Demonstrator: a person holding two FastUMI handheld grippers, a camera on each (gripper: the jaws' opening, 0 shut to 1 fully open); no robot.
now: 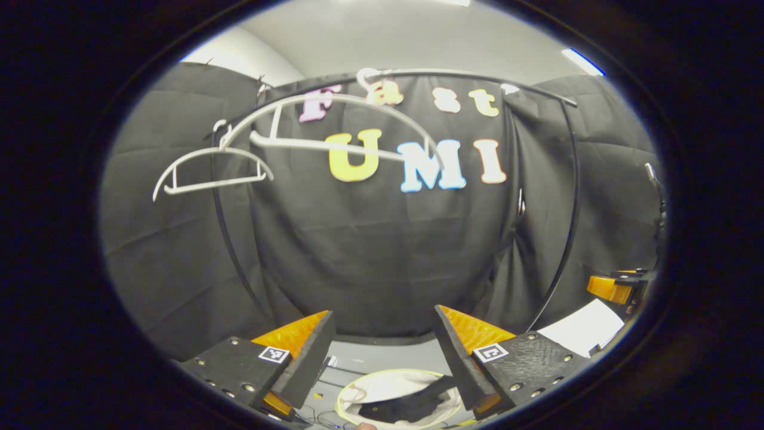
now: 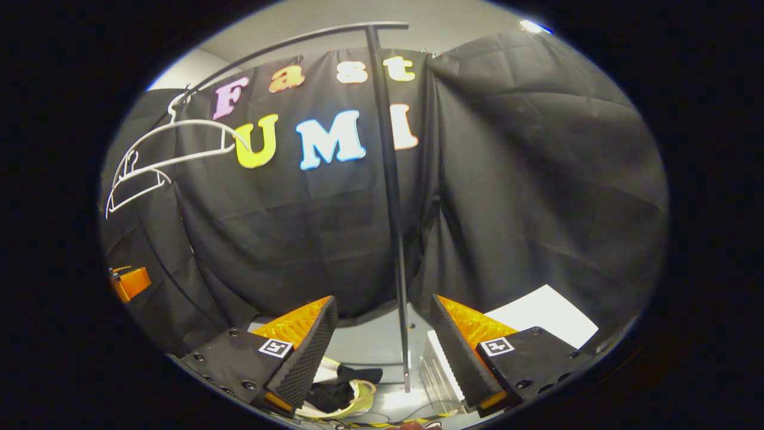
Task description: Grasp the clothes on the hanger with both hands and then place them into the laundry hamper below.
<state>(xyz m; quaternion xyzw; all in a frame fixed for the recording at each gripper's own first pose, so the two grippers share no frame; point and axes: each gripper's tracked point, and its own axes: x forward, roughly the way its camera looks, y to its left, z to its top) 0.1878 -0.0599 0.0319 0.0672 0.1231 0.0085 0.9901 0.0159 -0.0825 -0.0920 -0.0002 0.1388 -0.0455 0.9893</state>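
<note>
Two bare white hangers (image 1: 334, 128) (image 1: 212, 170) hang on the black rail (image 1: 477, 77); in the right gripper view the hangers (image 2: 179, 140) sit at the upper left. Below, the round white hamper (image 1: 397, 382) with a yellow rim holds dark clothes (image 1: 412, 405); the hamper (image 2: 352, 399) and the dark clothes (image 2: 340, 388) also appear low between the right fingers. My left gripper (image 1: 382, 343) is open above the hamper, with nothing between its fingers. My right gripper (image 2: 382, 337) is open too, empty, near the rack's upright pole (image 2: 394, 209). The right gripper's orange finger (image 1: 612, 289) shows at the far right.
The black clothes rack stands in front of the black cloth wall, its curved legs (image 1: 564, 239) reaching the grey floor. A white box (image 2: 537, 313) sits on the floor at the right. Cables (image 2: 382, 418) lie on the floor near the hamper.
</note>
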